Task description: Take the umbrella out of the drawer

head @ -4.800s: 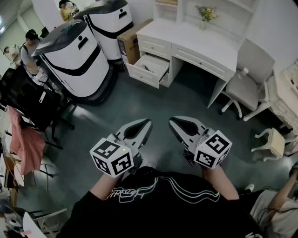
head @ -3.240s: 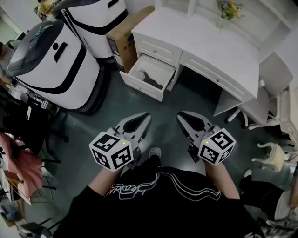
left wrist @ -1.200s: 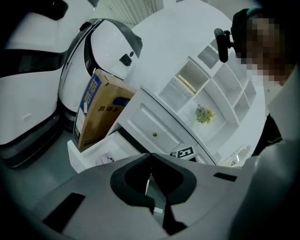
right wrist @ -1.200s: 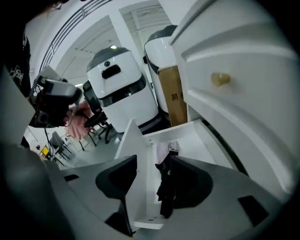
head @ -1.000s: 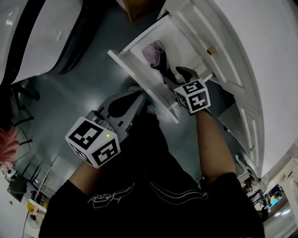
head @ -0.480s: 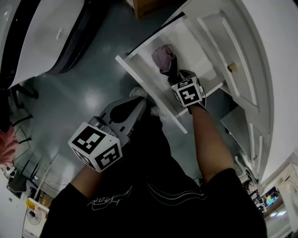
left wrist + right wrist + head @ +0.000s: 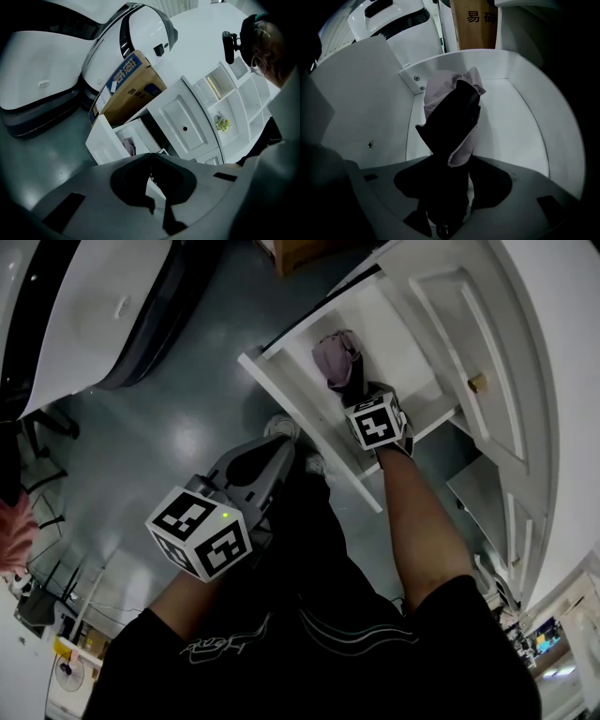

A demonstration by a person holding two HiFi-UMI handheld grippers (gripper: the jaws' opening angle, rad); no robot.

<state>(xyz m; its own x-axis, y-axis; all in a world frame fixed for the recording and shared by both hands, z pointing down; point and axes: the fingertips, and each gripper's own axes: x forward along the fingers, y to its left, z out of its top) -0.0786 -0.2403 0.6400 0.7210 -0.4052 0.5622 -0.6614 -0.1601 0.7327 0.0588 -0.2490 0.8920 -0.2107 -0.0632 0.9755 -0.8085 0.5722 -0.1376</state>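
The white drawer stands pulled out from the desk. In it lies the folded umbrella, lilac cloth with black parts. My right gripper reaches down into the drawer, directly over the umbrella's near end. In the right gripper view the umbrella runs from the drawer's back wall straight in between the jaws, and my right gripper is shut on it. My left gripper hangs shut and empty outside the drawer, above the floor. From the left gripper the drawer shows ahead.
A large white robot body stands left of the drawer, with a cardboard box between it and the desk. The desk's cupboard door with a knob is right of the drawer. The person's shoe is just below the drawer front.
The person has walked up to the desk and the right gripper has gone into the open drawer. In the last second it settled onto the umbrella. The left gripper stayed low and shut.
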